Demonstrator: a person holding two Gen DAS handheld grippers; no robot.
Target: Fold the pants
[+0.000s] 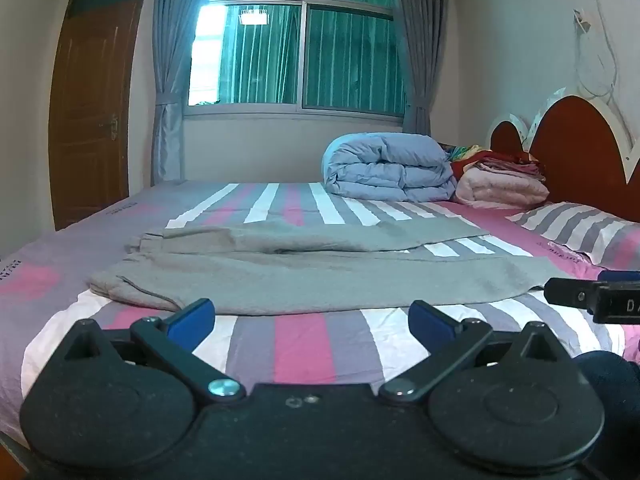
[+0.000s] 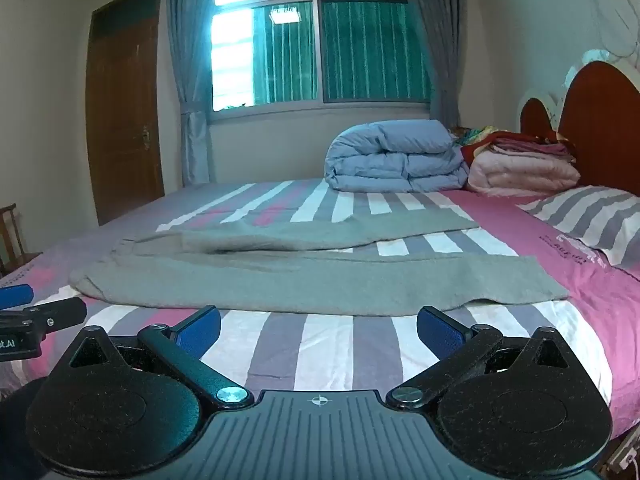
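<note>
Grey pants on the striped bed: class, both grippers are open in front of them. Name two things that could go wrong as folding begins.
1. The grey pants lie in loose layers with the legs apart, so an open right gripper may pinch only the top layer.
2. The left gripper could catch the striped sheet beneath the near edge too.

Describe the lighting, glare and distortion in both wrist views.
Left wrist: window blown out at its left pane, teal cast, door bowed by the fisheye. Right wrist: same window glare, dim room, grey pants sharp, corners vignetted.
</note>
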